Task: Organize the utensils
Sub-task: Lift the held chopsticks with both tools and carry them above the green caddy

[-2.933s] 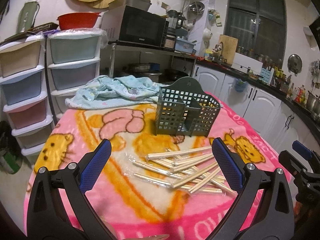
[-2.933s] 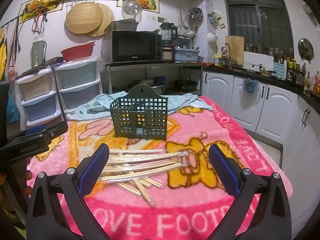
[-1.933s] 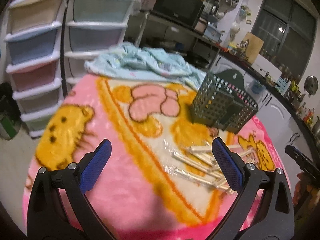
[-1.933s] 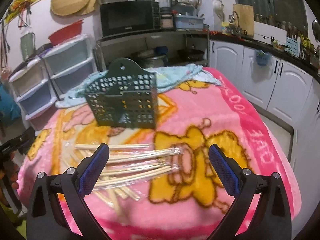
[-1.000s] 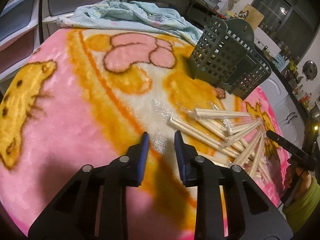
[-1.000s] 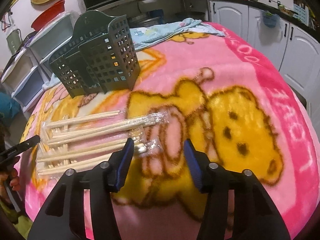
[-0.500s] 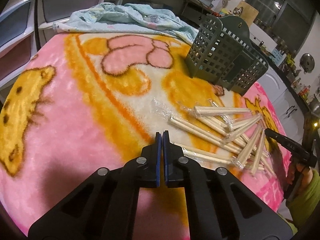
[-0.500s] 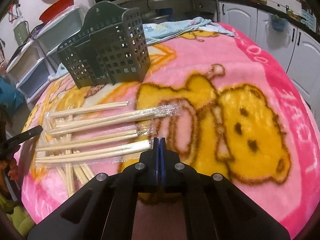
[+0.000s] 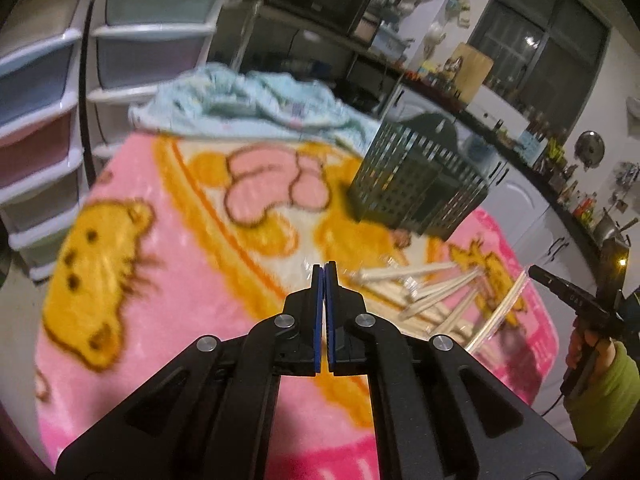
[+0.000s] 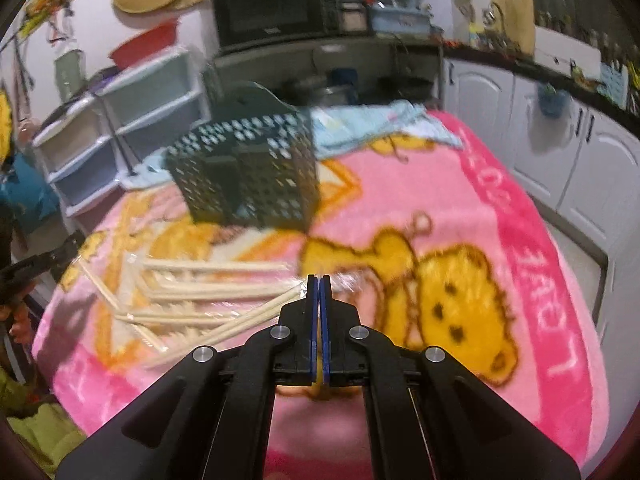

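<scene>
A dark green lattice utensil basket (image 9: 420, 184) (image 10: 248, 176) stands upright on the pink cartoon blanket (image 9: 180, 280). Several plastic-wrapped chopstick pairs (image 9: 420, 292) (image 10: 208, 292) lie fanned out in front of it. My left gripper (image 9: 324, 266) is shut, with a bit of clear wrapper at its tips. In the right wrist view one pair (image 10: 100, 284) slants up toward it. My right gripper (image 10: 319, 277) is shut on the wrapper end of another pair (image 10: 240, 324), which hangs tilted above the blanket (image 9: 496, 312). Both views are blurred by motion.
A crumpled light blue cloth (image 9: 248, 100) lies at the blanket's far edge behind the basket. Plastic drawer towers (image 9: 40, 100) stand to the left, white cabinets (image 10: 580, 168) to the right. A person's green sleeve (image 9: 600, 392) shows behind the right gripper.
Both grippers closed on wrapper ends at the blanket and have since risen. The pile has shifted, and a pair at each end now tilts upward.
</scene>
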Available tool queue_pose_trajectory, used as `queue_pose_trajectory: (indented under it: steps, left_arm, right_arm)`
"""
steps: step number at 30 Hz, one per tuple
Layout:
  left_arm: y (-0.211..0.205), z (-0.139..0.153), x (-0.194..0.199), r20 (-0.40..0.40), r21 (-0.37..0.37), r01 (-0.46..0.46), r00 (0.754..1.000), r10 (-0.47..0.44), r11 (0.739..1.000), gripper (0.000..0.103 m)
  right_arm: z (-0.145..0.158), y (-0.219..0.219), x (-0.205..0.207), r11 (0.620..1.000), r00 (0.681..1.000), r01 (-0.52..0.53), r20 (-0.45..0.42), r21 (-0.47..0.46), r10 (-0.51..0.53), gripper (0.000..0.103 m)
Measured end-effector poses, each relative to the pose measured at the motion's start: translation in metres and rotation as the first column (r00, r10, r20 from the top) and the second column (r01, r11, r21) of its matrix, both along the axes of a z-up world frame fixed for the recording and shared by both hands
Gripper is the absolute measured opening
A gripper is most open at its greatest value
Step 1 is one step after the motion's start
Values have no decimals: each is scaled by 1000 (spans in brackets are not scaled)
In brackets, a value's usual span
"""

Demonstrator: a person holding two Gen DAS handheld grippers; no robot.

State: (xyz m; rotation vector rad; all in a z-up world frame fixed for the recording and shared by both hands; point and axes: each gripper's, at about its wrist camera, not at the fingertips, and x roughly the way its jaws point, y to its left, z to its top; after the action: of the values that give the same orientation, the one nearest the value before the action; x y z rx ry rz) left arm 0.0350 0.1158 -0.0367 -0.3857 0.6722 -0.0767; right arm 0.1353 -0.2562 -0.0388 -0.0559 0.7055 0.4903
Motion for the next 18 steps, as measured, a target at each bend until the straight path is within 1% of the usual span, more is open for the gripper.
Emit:
queue_pose_trajectory:
  steps: [4,6,9,14,18]
  left_arm:
    - [-3,23,-2,55,0,17,998,-17,1000,0]
    - [-9,36,-1,80,-3,41,996,-41,999,0]
    - [-20,49,2,111,15,75,991,-77,997,0]
    - [-40,74,9,170,35,143,975,-147,989,0]
    - [-57,96,15,216,53,191,956,-198,980,0]
  right_arm:
    - [26,15,-12,998,996,-59,60,7,58,1]
    - [36,23,-16,996,993,-84,87,1,84,1]
    - [53,37,-25,992,984,-129,121,-8,130,1]
    - [78,57,-38,979,965,-205,167,-5,203,1]
    - [100,69,-47,968,944,-252,217,-5,247,1]
